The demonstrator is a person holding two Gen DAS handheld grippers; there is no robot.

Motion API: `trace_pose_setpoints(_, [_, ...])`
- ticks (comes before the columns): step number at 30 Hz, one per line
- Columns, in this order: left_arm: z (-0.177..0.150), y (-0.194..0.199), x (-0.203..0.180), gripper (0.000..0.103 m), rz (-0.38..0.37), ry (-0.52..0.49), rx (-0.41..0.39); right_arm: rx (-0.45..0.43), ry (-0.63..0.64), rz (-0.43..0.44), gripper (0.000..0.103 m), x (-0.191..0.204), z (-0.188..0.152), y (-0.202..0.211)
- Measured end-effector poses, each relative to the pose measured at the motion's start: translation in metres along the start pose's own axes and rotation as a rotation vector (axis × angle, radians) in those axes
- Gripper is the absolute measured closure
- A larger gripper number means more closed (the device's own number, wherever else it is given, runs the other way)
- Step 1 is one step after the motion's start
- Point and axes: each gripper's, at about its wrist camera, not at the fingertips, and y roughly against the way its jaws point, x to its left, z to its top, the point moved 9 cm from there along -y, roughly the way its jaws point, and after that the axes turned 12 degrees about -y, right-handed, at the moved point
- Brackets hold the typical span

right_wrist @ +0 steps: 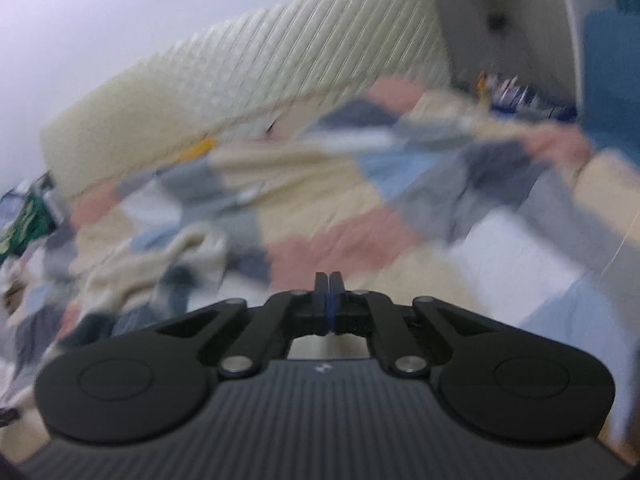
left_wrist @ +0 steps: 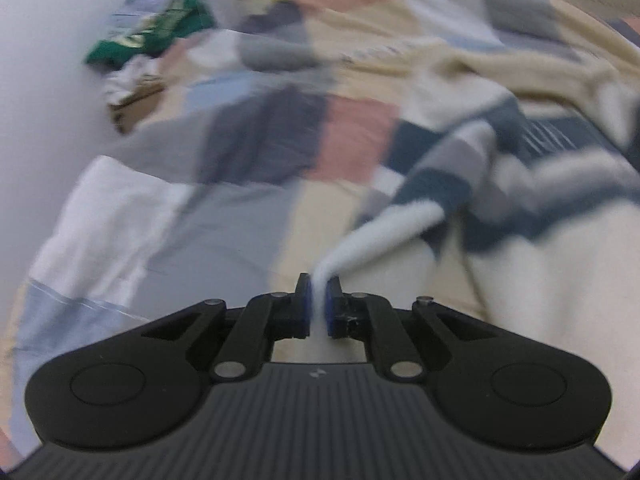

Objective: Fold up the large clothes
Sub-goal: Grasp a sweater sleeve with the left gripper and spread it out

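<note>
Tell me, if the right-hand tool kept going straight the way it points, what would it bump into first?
Probably the patchwork bedspread, around its pink and cream squares just ahead of the shut right gripper. Nothing else seems to lie in that line, though the blur makes depth uncertain.

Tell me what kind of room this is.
Most likely a bedroom: a patchwork quilt covers a bed, a padded cream headboard stands against the wall, and clothes, including a striped sweater, lie on it.
</note>
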Motion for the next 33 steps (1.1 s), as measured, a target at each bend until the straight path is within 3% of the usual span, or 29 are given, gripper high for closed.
trace_pose_setpoints(2, [0.015, -0.003, 0.023, 0.095, 0.059, 0.018, -0.014, -0.038, 0.012, -0.018, 0.1, -0.006, 0.025, -0.007])
trace_pose_setpoints(5, [0.04, -0.012, 0.052, 0.095, 0.16, 0.01, -0.033, -0.017, -0.039, -0.025, 0.1, -0.019, 0.038, -0.026])
trace_pose_setpoints(10, [0.043, -0.056, 0.078, 0.095, 0.245, 0.029, 0.03, 0.118, -0.131, 0.055, 0.1, -0.028, -0.008, -0.057])
trace_pose_setpoints(14, [0.012, -0.1, 0.081, 0.095, 0.138, 0.209, 0.118, 0.291, -0.075, 0.126, 0.098, -0.014, -0.054, -0.08])
trace_pose_setpoints(20, [-0.006, -0.096, 0.091, 0.091, 0.025, 0.422, 0.08, 0.326, -0.123, 0.164, 0.095, -0.011, -0.063, -0.081])
trace_pose_setpoints(22, [-0.009, -0.085, 0.09, 0.078, -0.003, 0.46, 0.074, 0.349, -0.158, 0.163, 0.089, -0.018, -0.068, -0.081])
trace_pose_setpoints(24, [-0.008, -0.075, 0.088, 0.06, -0.037, 0.473, 0.054, 0.36, -0.158, 0.149, 0.07, -0.022, -0.072, -0.078])
trace_pose_setpoints(25, [-0.008, -0.065, 0.083, 0.056, -0.06, 0.476, 0.039, 0.354, -0.149, 0.143, 0.064, -0.023, -0.071, -0.073])
trace_pose_setpoints(27, [-0.006, -0.051, 0.07, 0.055, -0.096, 0.463, 0.018, 0.336, -0.144, 0.141, 0.046, -0.026, -0.069, -0.063])
trace_pose_setpoints(29, [-0.005, -0.034, 0.052, 0.051, -0.144, 0.455, 0.018, 0.321, -0.146, 0.144, 0.037, -0.025, -0.066, -0.053])
trace_pose_setpoints(31, [-0.004, -0.017, 0.031, 0.05, -0.206, 0.456, 0.02, 0.308, -0.154, 0.156, 0.035, -0.024, -0.062, -0.041])
trace_pose_setpoints(33, [-0.004, -0.001, 0.009, 0.05, -0.276, 0.466, 0.013, 0.302, -0.169, 0.177, 0.024, -0.021, -0.062, -0.029])
